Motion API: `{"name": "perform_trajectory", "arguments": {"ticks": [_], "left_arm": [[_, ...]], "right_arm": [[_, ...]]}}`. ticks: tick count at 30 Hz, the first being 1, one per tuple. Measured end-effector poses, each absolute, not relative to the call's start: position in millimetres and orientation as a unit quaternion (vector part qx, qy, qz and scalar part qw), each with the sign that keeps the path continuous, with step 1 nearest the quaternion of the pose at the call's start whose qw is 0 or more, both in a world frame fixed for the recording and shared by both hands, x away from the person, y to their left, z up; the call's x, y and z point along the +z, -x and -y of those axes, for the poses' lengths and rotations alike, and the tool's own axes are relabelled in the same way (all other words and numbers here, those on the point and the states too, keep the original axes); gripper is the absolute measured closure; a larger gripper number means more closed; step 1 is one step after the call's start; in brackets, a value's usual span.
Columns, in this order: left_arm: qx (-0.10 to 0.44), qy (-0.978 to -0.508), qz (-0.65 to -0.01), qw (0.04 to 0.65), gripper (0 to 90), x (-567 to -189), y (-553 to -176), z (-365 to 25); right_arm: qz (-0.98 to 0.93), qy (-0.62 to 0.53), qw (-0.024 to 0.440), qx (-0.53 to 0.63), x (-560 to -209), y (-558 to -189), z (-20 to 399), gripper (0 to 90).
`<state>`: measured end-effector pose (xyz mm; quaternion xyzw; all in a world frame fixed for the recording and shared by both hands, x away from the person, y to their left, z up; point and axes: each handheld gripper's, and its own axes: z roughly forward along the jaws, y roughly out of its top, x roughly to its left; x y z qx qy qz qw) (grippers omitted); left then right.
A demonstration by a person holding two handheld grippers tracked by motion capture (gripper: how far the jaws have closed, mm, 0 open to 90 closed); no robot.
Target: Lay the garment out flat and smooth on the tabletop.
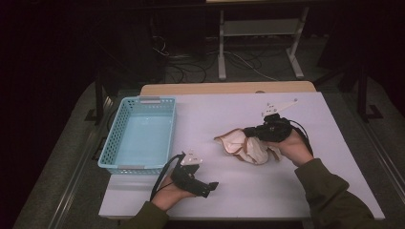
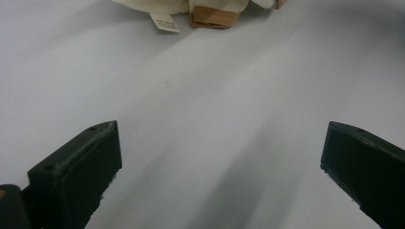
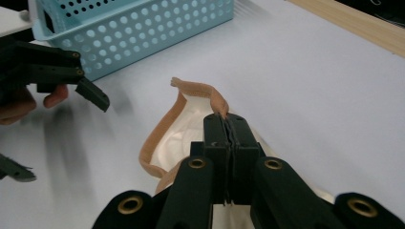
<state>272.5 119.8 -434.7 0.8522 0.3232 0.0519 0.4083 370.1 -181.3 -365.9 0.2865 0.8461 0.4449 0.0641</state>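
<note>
Closer: right tongs pinch garment's tan band.

The right gripper has its jaws clamped on the cloth's tan band.

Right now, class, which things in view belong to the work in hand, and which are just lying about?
Belong to the work:
- cream garment with tan trim
- right gripper, shut on its trim
- left gripper, open
- light blue basket, likely its destination

Lying about:
- white metal stand
- floor cables
</note>
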Motion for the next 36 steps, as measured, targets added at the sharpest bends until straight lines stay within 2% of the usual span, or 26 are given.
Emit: {"name": "perform_trajectory", "arguments": {"ticks": [29,36], "left_arm": [[0.050,-0.854,-0.321,0.406,0.0,-435,-272,-119],[0.046,-0.852,-0.325,0.409,0.0,-436,-272,-118]], "right_arm": [[-0.841,-0.343,0.078,0.411,-366,-432,177,87.2],[-0.843,-0.353,0.072,0.400,-374,-442,175,84.3]]}}
